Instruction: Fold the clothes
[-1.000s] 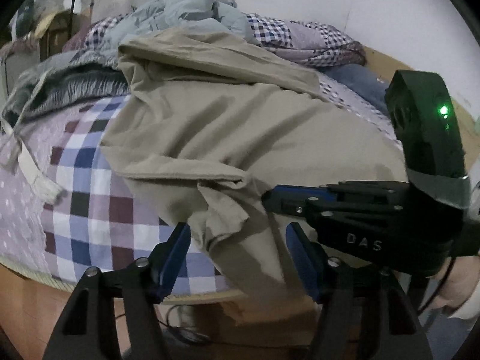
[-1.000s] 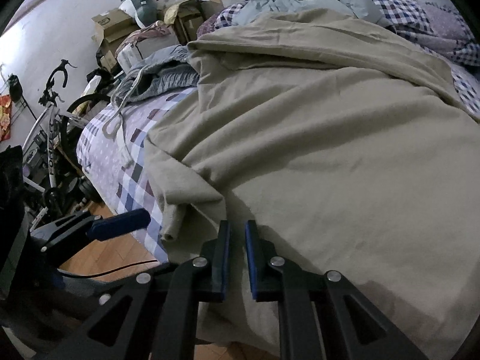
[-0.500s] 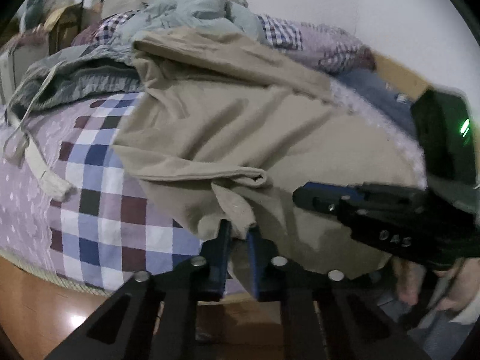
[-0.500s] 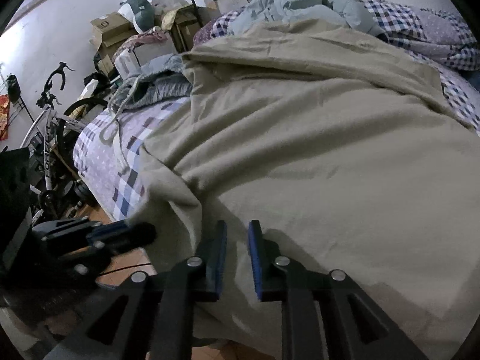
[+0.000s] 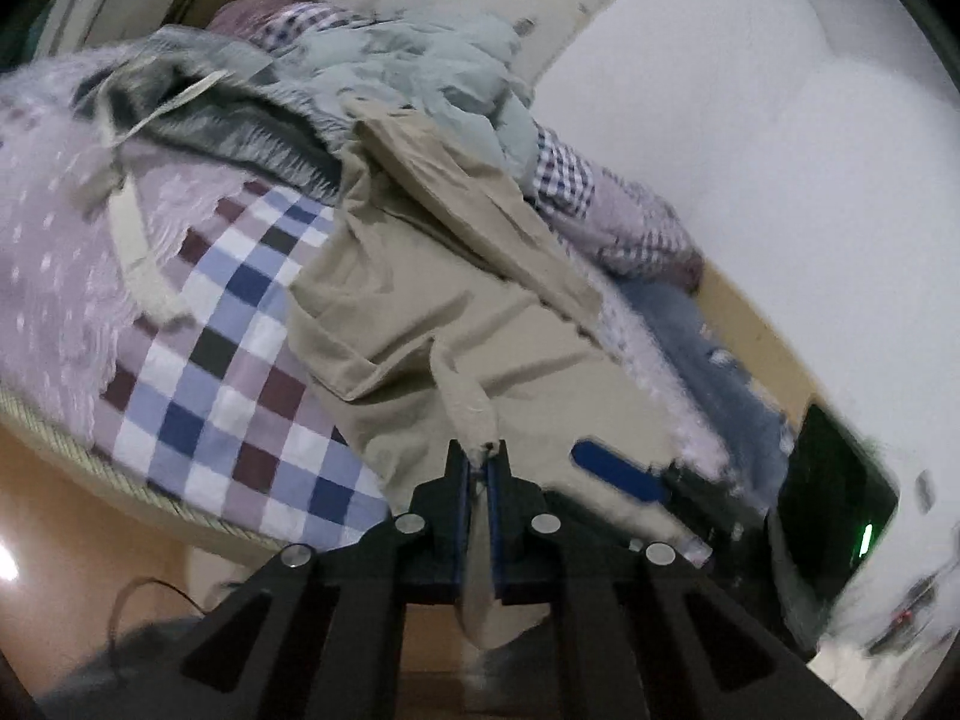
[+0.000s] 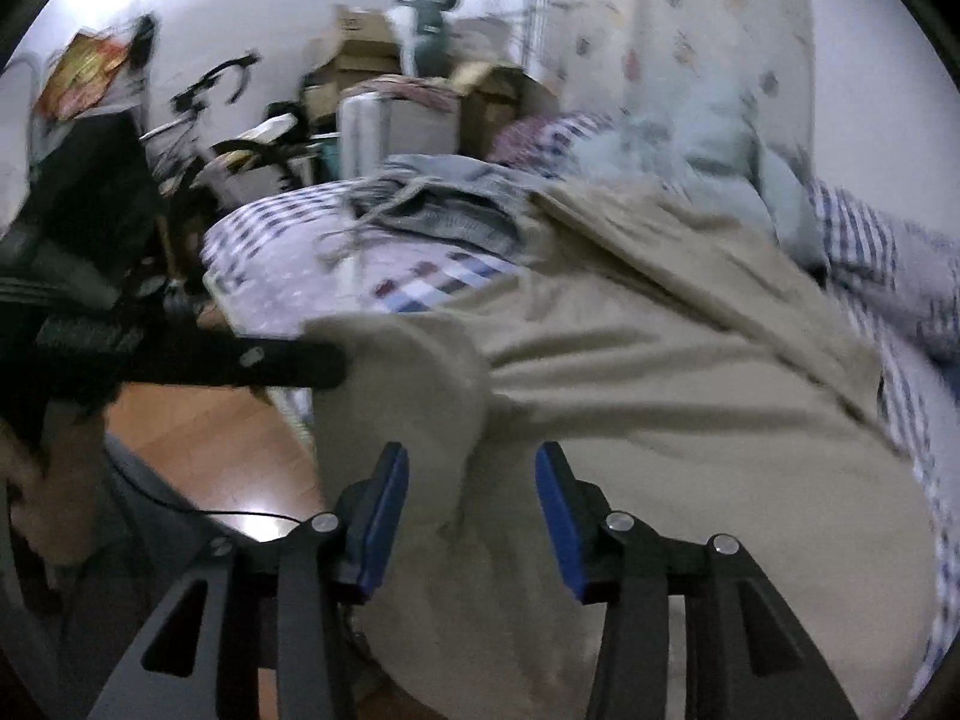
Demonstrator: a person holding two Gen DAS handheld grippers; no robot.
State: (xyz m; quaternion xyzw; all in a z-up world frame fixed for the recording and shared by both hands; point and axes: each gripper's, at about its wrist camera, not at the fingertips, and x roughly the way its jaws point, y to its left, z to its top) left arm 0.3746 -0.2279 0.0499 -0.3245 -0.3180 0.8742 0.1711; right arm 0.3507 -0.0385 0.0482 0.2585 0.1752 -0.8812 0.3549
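Note:
A large beige garment (image 5: 432, 312) lies spread over the bed. My left gripper (image 5: 478, 474) is shut on a narrow hem corner of it, which is pulled up taut between the blue pads. In the right wrist view the same beige garment (image 6: 660, 408) fills the middle, and my right gripper (image 6: 474, 504) stands open with a fold of the cloth bulging between its blue fingers (image 6: 384, 510). The left gripper's black finger (image 6: 288, 363) reaches in from the left and holds the cloth's lifted corner. The right gripper's blue finger (image 5: 618, 471) shows low right in the left wrist view.
A checked and dotted bedsheet (image 5: 228, 372) covers the mattress. A grey garment with a cord (image 5: 198, 108) and a pale blue one (image 5: 456, 60) are piled at the back. Wooden floor (image 6: 210, 438), a bicycle (image 6: 228, 120), boxes (image 6: 360, 48). A person's hand (image 6: 36, 480) at left.
My left gripper shut on the beige hem corner and lifted it. My right gripper opened from shut. Both cameras swung upward and the views blurred.

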